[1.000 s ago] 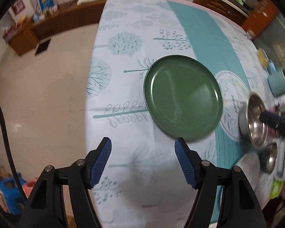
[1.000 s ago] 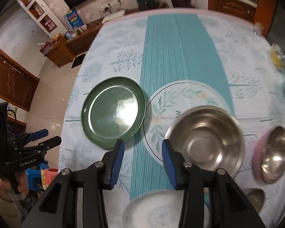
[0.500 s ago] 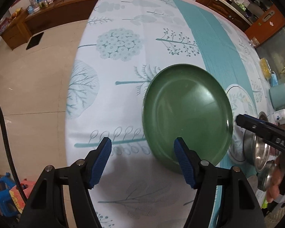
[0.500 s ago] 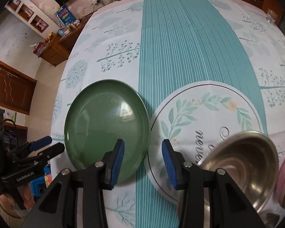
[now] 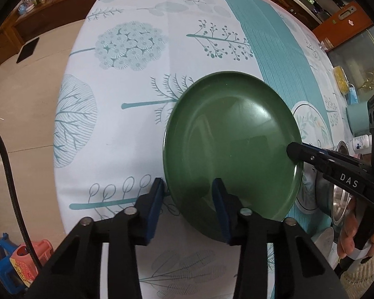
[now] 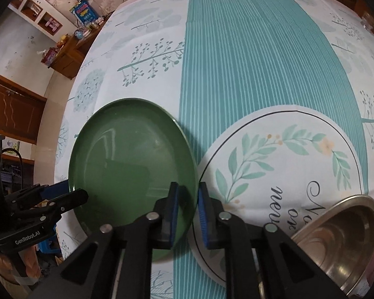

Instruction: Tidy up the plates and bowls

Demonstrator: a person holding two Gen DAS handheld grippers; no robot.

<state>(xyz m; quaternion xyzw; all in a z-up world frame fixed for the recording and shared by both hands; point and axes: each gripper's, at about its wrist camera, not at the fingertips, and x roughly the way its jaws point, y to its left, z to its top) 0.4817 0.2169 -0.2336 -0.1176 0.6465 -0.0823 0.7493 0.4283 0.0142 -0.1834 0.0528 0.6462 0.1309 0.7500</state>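
**Op A:** Green plate (image 5: 232,137) sits centre-right of my left wrist view, flat on the tree-print tablecloth (image 5: 137,94). My left gripper (image 5: 188,194) straddles its lower-left rim; the jaws are closing, one pad outside the rim and one over the plate, not yet pinching.

**Op B:** And further right?

**Op A:** My right gripper (image 6: 188,199) is at the plate's right edge. In the right wrist view its jaws are closing too, nearly together and clenched on the rim. Right of that lies a leaf-wreath plate (image 6: 274,169), with a steel bowl (image 6: 341,239) at the lower right.
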